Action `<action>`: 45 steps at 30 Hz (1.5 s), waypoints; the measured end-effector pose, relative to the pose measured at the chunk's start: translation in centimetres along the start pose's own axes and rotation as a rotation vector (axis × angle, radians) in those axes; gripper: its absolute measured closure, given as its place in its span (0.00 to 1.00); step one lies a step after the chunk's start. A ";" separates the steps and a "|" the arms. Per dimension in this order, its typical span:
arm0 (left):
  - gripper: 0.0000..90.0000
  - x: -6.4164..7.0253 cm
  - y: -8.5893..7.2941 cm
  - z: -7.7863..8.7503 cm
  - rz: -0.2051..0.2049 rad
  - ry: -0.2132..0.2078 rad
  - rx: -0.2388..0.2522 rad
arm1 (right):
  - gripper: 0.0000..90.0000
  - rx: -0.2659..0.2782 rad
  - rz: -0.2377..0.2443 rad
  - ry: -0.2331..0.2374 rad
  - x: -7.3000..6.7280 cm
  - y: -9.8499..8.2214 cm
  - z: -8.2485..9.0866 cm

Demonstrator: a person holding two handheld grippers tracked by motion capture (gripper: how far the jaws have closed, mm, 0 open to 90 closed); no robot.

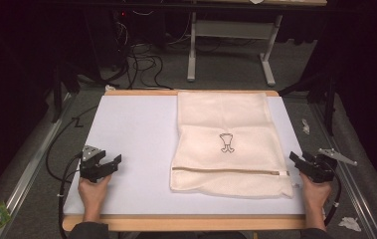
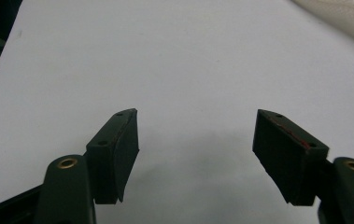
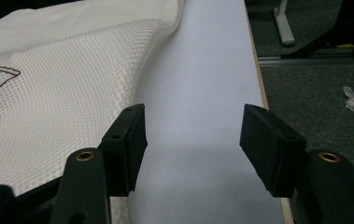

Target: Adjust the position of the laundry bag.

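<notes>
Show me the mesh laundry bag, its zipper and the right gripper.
mesh laundry bag (image 1: 226,117), high view, upper panel
zipper (image 1: 226,171), high view, mid-length
right gripper (image 1: 300,160), high view, between its fingertips

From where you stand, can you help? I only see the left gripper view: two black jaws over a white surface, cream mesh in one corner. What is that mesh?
Observer: A cream mesh laundry bag lying flat on the table; a small dark emblem is stitched on it.
Operator: Does it close somehow?
Observer: A zipper runs across it near the person's edge.
Operator: Where's the other tool?
Observer: The right gripper sits open at the bag's right edge, holding nothing.
</notes>
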State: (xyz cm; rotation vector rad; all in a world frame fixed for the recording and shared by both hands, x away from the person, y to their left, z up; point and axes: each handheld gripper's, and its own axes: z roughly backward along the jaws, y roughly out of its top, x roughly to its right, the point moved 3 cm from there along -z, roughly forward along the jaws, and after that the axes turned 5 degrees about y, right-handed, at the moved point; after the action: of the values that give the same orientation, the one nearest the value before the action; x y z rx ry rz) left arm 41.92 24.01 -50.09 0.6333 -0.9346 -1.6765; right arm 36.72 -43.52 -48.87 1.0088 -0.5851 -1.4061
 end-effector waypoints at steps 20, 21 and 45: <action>0.41 0.0 0.3 0.2 0.022 -0.015 0.012 | 0.52 -0.040 0.003 0.039 0.0 0.1 -0.3; 0.41 0.1 0.4 0.2 0.024 -0.022 0.007 | 0.51 -0.038 0.003 0.033 -0.1 0.2 -0.3; 0.44 8.2 4.4 -0.1 -0.107 -0.179 -0.033 | 0.57 -0.107 0.026 0.063 -1.5 0.8 1.1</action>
State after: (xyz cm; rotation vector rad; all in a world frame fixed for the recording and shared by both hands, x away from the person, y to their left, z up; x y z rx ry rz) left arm 41.94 15.62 -46.17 0.5255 -1.0117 -1.8641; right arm 36.05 -42.44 -47.32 0.9532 -0.4705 -1.3636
